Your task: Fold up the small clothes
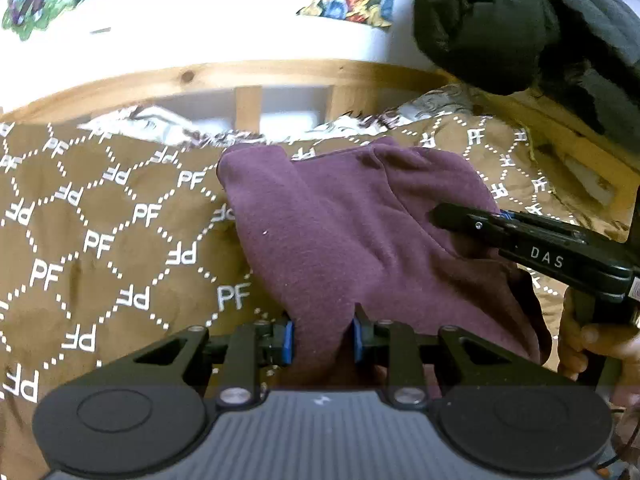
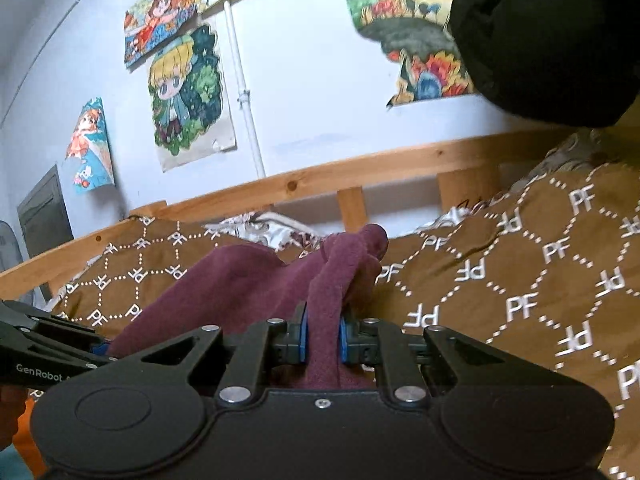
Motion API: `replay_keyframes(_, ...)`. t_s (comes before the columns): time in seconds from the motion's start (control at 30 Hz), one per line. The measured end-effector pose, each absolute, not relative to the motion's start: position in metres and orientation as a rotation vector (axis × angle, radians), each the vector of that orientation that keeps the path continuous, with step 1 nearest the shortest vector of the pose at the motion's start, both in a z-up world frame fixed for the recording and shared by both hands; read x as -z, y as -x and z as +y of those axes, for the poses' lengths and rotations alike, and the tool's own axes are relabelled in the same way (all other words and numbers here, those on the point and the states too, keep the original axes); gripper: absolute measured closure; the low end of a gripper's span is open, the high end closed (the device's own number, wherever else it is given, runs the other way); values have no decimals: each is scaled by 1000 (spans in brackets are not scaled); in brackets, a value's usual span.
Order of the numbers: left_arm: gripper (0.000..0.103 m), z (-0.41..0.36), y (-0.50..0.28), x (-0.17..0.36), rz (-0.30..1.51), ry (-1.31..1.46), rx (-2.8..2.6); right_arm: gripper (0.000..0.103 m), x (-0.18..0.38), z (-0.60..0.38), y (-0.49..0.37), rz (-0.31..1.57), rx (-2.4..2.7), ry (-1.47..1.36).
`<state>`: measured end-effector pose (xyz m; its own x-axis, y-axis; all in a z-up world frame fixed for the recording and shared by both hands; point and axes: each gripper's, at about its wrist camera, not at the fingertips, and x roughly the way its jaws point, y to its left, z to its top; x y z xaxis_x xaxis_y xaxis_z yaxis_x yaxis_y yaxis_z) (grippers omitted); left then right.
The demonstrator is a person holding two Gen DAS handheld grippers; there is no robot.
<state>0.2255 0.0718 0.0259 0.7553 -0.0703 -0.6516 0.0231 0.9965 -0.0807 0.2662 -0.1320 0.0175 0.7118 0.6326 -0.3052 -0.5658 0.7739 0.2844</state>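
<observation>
Maroon garment [image 1: 344, 232] lifted over the brown bedspread [image 1: 100, 240] — left gripper [image 1: 323, 340] and right gripper [image 2: 323, 338] both clenched on its cloth. Keep edges level, taut — lay flat before creasing.

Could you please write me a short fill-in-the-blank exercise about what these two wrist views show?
1. Both the left hand-held gripper and the right hand-held gripper are shut on a ____ garment.
2. The garment lies over a brown cover printed with the white letters ____.
3. Behind the bed runs a rail made of ____.

Missing words: purple; PF; wood
</observation>
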Motion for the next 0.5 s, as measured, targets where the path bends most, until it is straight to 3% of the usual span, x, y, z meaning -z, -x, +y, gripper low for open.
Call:
replay_keyframes(0.23,71,81,-224,18,766,90,12,88,16,-116,-278,537,-676,-174)
replay_keyframes(0.5,67,86,-219,17,768,108,13,87,24,-122,-280,562,-652,-173)
